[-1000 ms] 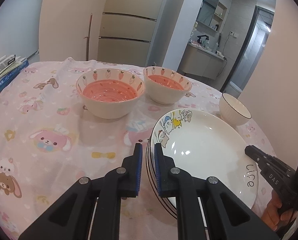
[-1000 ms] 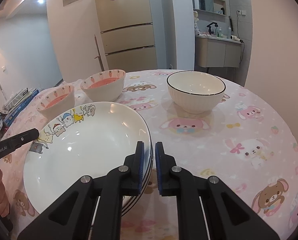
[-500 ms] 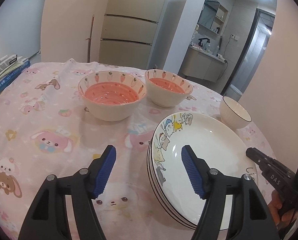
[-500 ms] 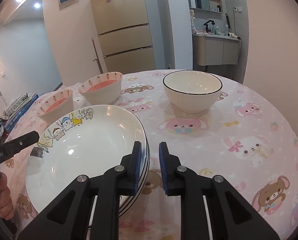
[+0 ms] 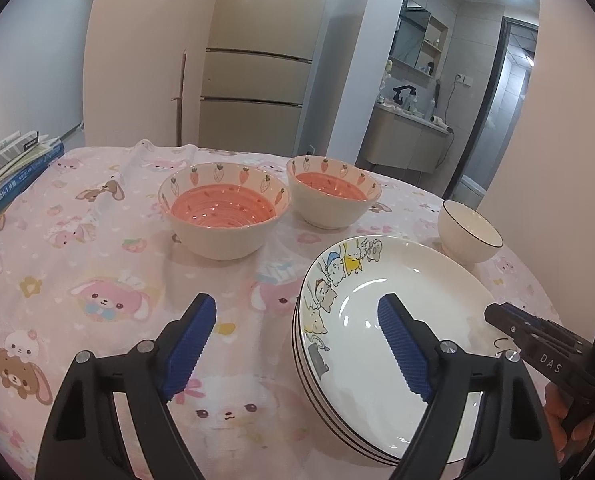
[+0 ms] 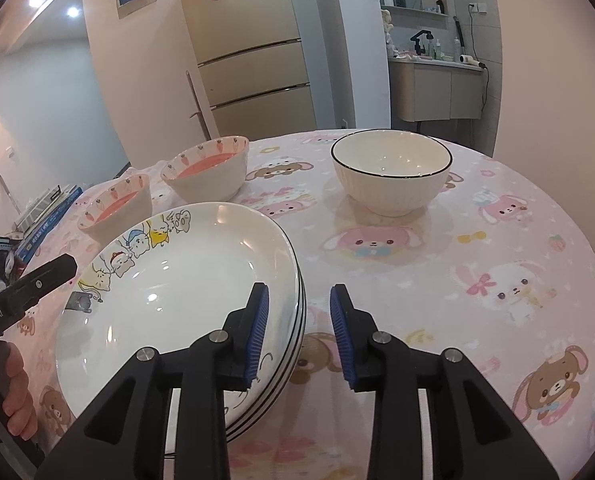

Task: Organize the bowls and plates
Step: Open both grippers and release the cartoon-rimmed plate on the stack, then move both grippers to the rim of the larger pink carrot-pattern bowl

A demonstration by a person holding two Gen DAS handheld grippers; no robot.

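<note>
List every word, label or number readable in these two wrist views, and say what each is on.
"DAS" on the right gripper body, seen from the left wrist.
"enRobot.AI", cut off at the frame edge, on the left gripper body, seen from the right wrist.
Handwritten lettering on the top plate rim is hidden behind gripper fingers: unreadable.
Blue book spines at the table edge carry print too small to read.
</note>
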